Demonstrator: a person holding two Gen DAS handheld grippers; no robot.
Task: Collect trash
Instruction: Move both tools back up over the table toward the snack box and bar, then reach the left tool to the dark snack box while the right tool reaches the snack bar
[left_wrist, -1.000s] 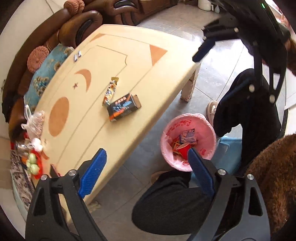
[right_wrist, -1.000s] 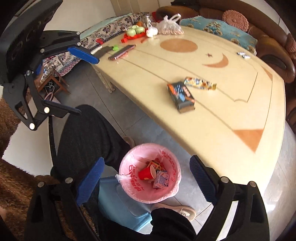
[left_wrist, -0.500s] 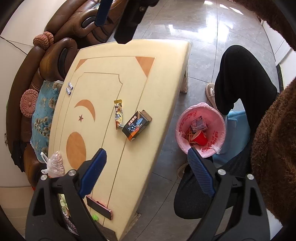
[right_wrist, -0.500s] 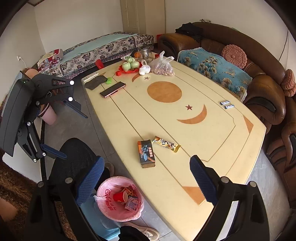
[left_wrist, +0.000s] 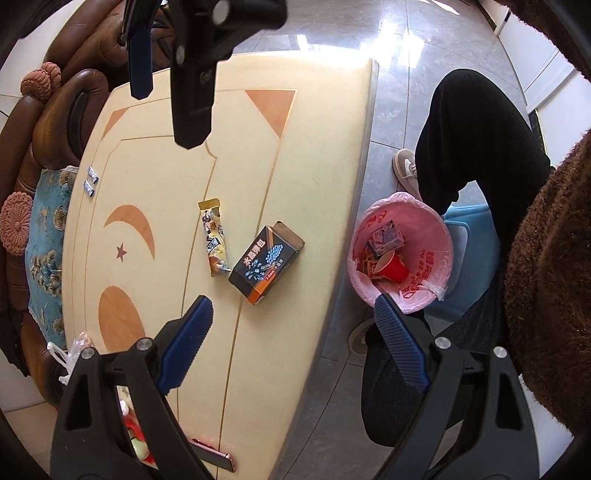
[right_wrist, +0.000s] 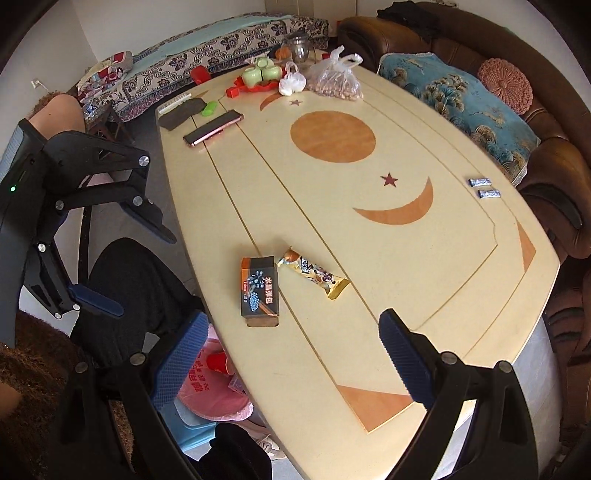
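A dark box with an orange end (left_wrist: 266, 264) (right_wrist: 258, 288) lies on the cream table (left_wrist: 317, 177) (right_wrist: 369, 314), touching a long snack wrapper (left_wrist: 214, 238) (right_wrist: 314, 275). My left gripper (left_wrist: 291, 332) hovers open above the table's near edge, with the box just beyond its fingers. My right gripper (right_wrist: 291, 343) also hangs open and empty over the table, box and wrapper ahead of it. On the floor beside the table stands a pink-lined bin (left_wrist: 400, 251) (right_wrist: 214, 384) holding a red cup (left_wrist: 391, 267) and small cartons. Each gripper shows in the other's view: right gripper (left_wrist: 166, 92), left gripper (right_wrist: 129, 262).
Two small silver wrappers (right_wrist: 484, 187) (left_wrist: 90, 181) lie near the table's sofa side. At the far end lie a phone (right_wrist: 212, 127), a bag of nuts (right_wrist: 336, 81) and green cups on a red tray. A brown sofa (right_wrist: 554, 166) curves round the table. A person's dark-trousered legs (left_wrist: 476, 147) stand by the bin.
Both grippers have swung from over the bin to over the table. The right wrist view now faces the tabletop, with box and wrapper closer. Both jaws stayed open and empty.
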